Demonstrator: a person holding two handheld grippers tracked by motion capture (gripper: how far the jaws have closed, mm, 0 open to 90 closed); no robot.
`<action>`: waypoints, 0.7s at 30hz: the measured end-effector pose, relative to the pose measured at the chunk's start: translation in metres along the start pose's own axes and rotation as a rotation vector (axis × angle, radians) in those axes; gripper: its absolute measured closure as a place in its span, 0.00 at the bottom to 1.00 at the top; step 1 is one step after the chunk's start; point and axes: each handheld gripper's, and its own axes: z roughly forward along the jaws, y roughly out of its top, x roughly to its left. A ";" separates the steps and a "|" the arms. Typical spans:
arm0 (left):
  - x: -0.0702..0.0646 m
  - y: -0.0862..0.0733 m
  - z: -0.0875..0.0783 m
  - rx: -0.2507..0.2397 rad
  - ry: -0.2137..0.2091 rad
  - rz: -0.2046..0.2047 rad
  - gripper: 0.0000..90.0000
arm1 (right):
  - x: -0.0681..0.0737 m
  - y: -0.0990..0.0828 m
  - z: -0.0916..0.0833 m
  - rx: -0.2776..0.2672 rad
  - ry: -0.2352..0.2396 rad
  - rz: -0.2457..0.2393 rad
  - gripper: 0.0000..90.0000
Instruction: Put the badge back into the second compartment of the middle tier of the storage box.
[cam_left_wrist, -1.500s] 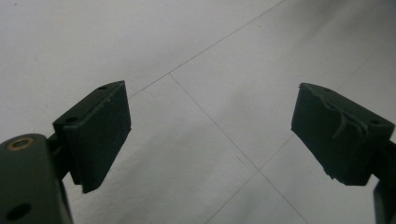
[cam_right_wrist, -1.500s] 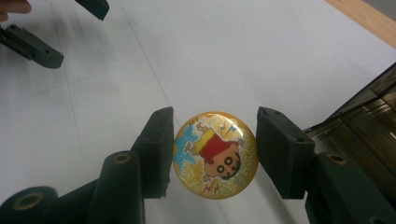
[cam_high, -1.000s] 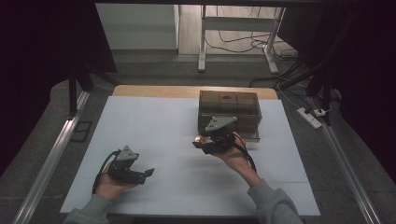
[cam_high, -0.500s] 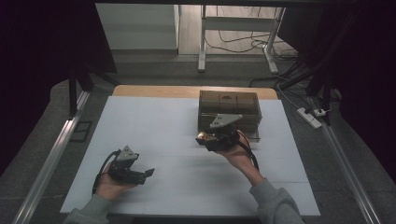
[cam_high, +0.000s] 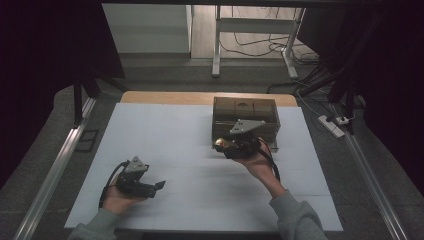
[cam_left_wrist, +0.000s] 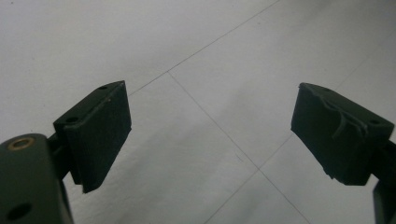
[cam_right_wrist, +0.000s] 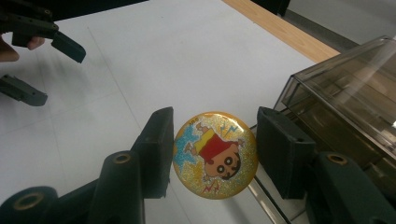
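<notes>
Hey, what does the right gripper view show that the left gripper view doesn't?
Right gripper view: a round cartoon badge held between the right gripper fingers, a smoky clear plastic box, the wooden table edge, and the left gripper farther off. Left gripper view: the left gripper's own fingers, wide apart. Both: the white table surface.

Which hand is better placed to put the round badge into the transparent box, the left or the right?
The right. The right gripper already grips the badge beside the box. The left gripper is open and holds nothing, over the table, far from the box.
</notes>
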 end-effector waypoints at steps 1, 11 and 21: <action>0.000 0.000 0.000 0.000 0.000 0.000 0.14 | -0.001 0.000 0.000 -0.002 -0.003 0.002 0.53; 0.000 0.000 0.000 0.000 0.001 0.000 0.14 | -0.009 -0.002 -0.006 -0.008 -0.028 0.018 0.53; 0.000 0.000 0.000 -0.001 0.001 -0.002 0.14 | -0.018 -0.006 -0.010 -0.011 -0.059 0.042 0.53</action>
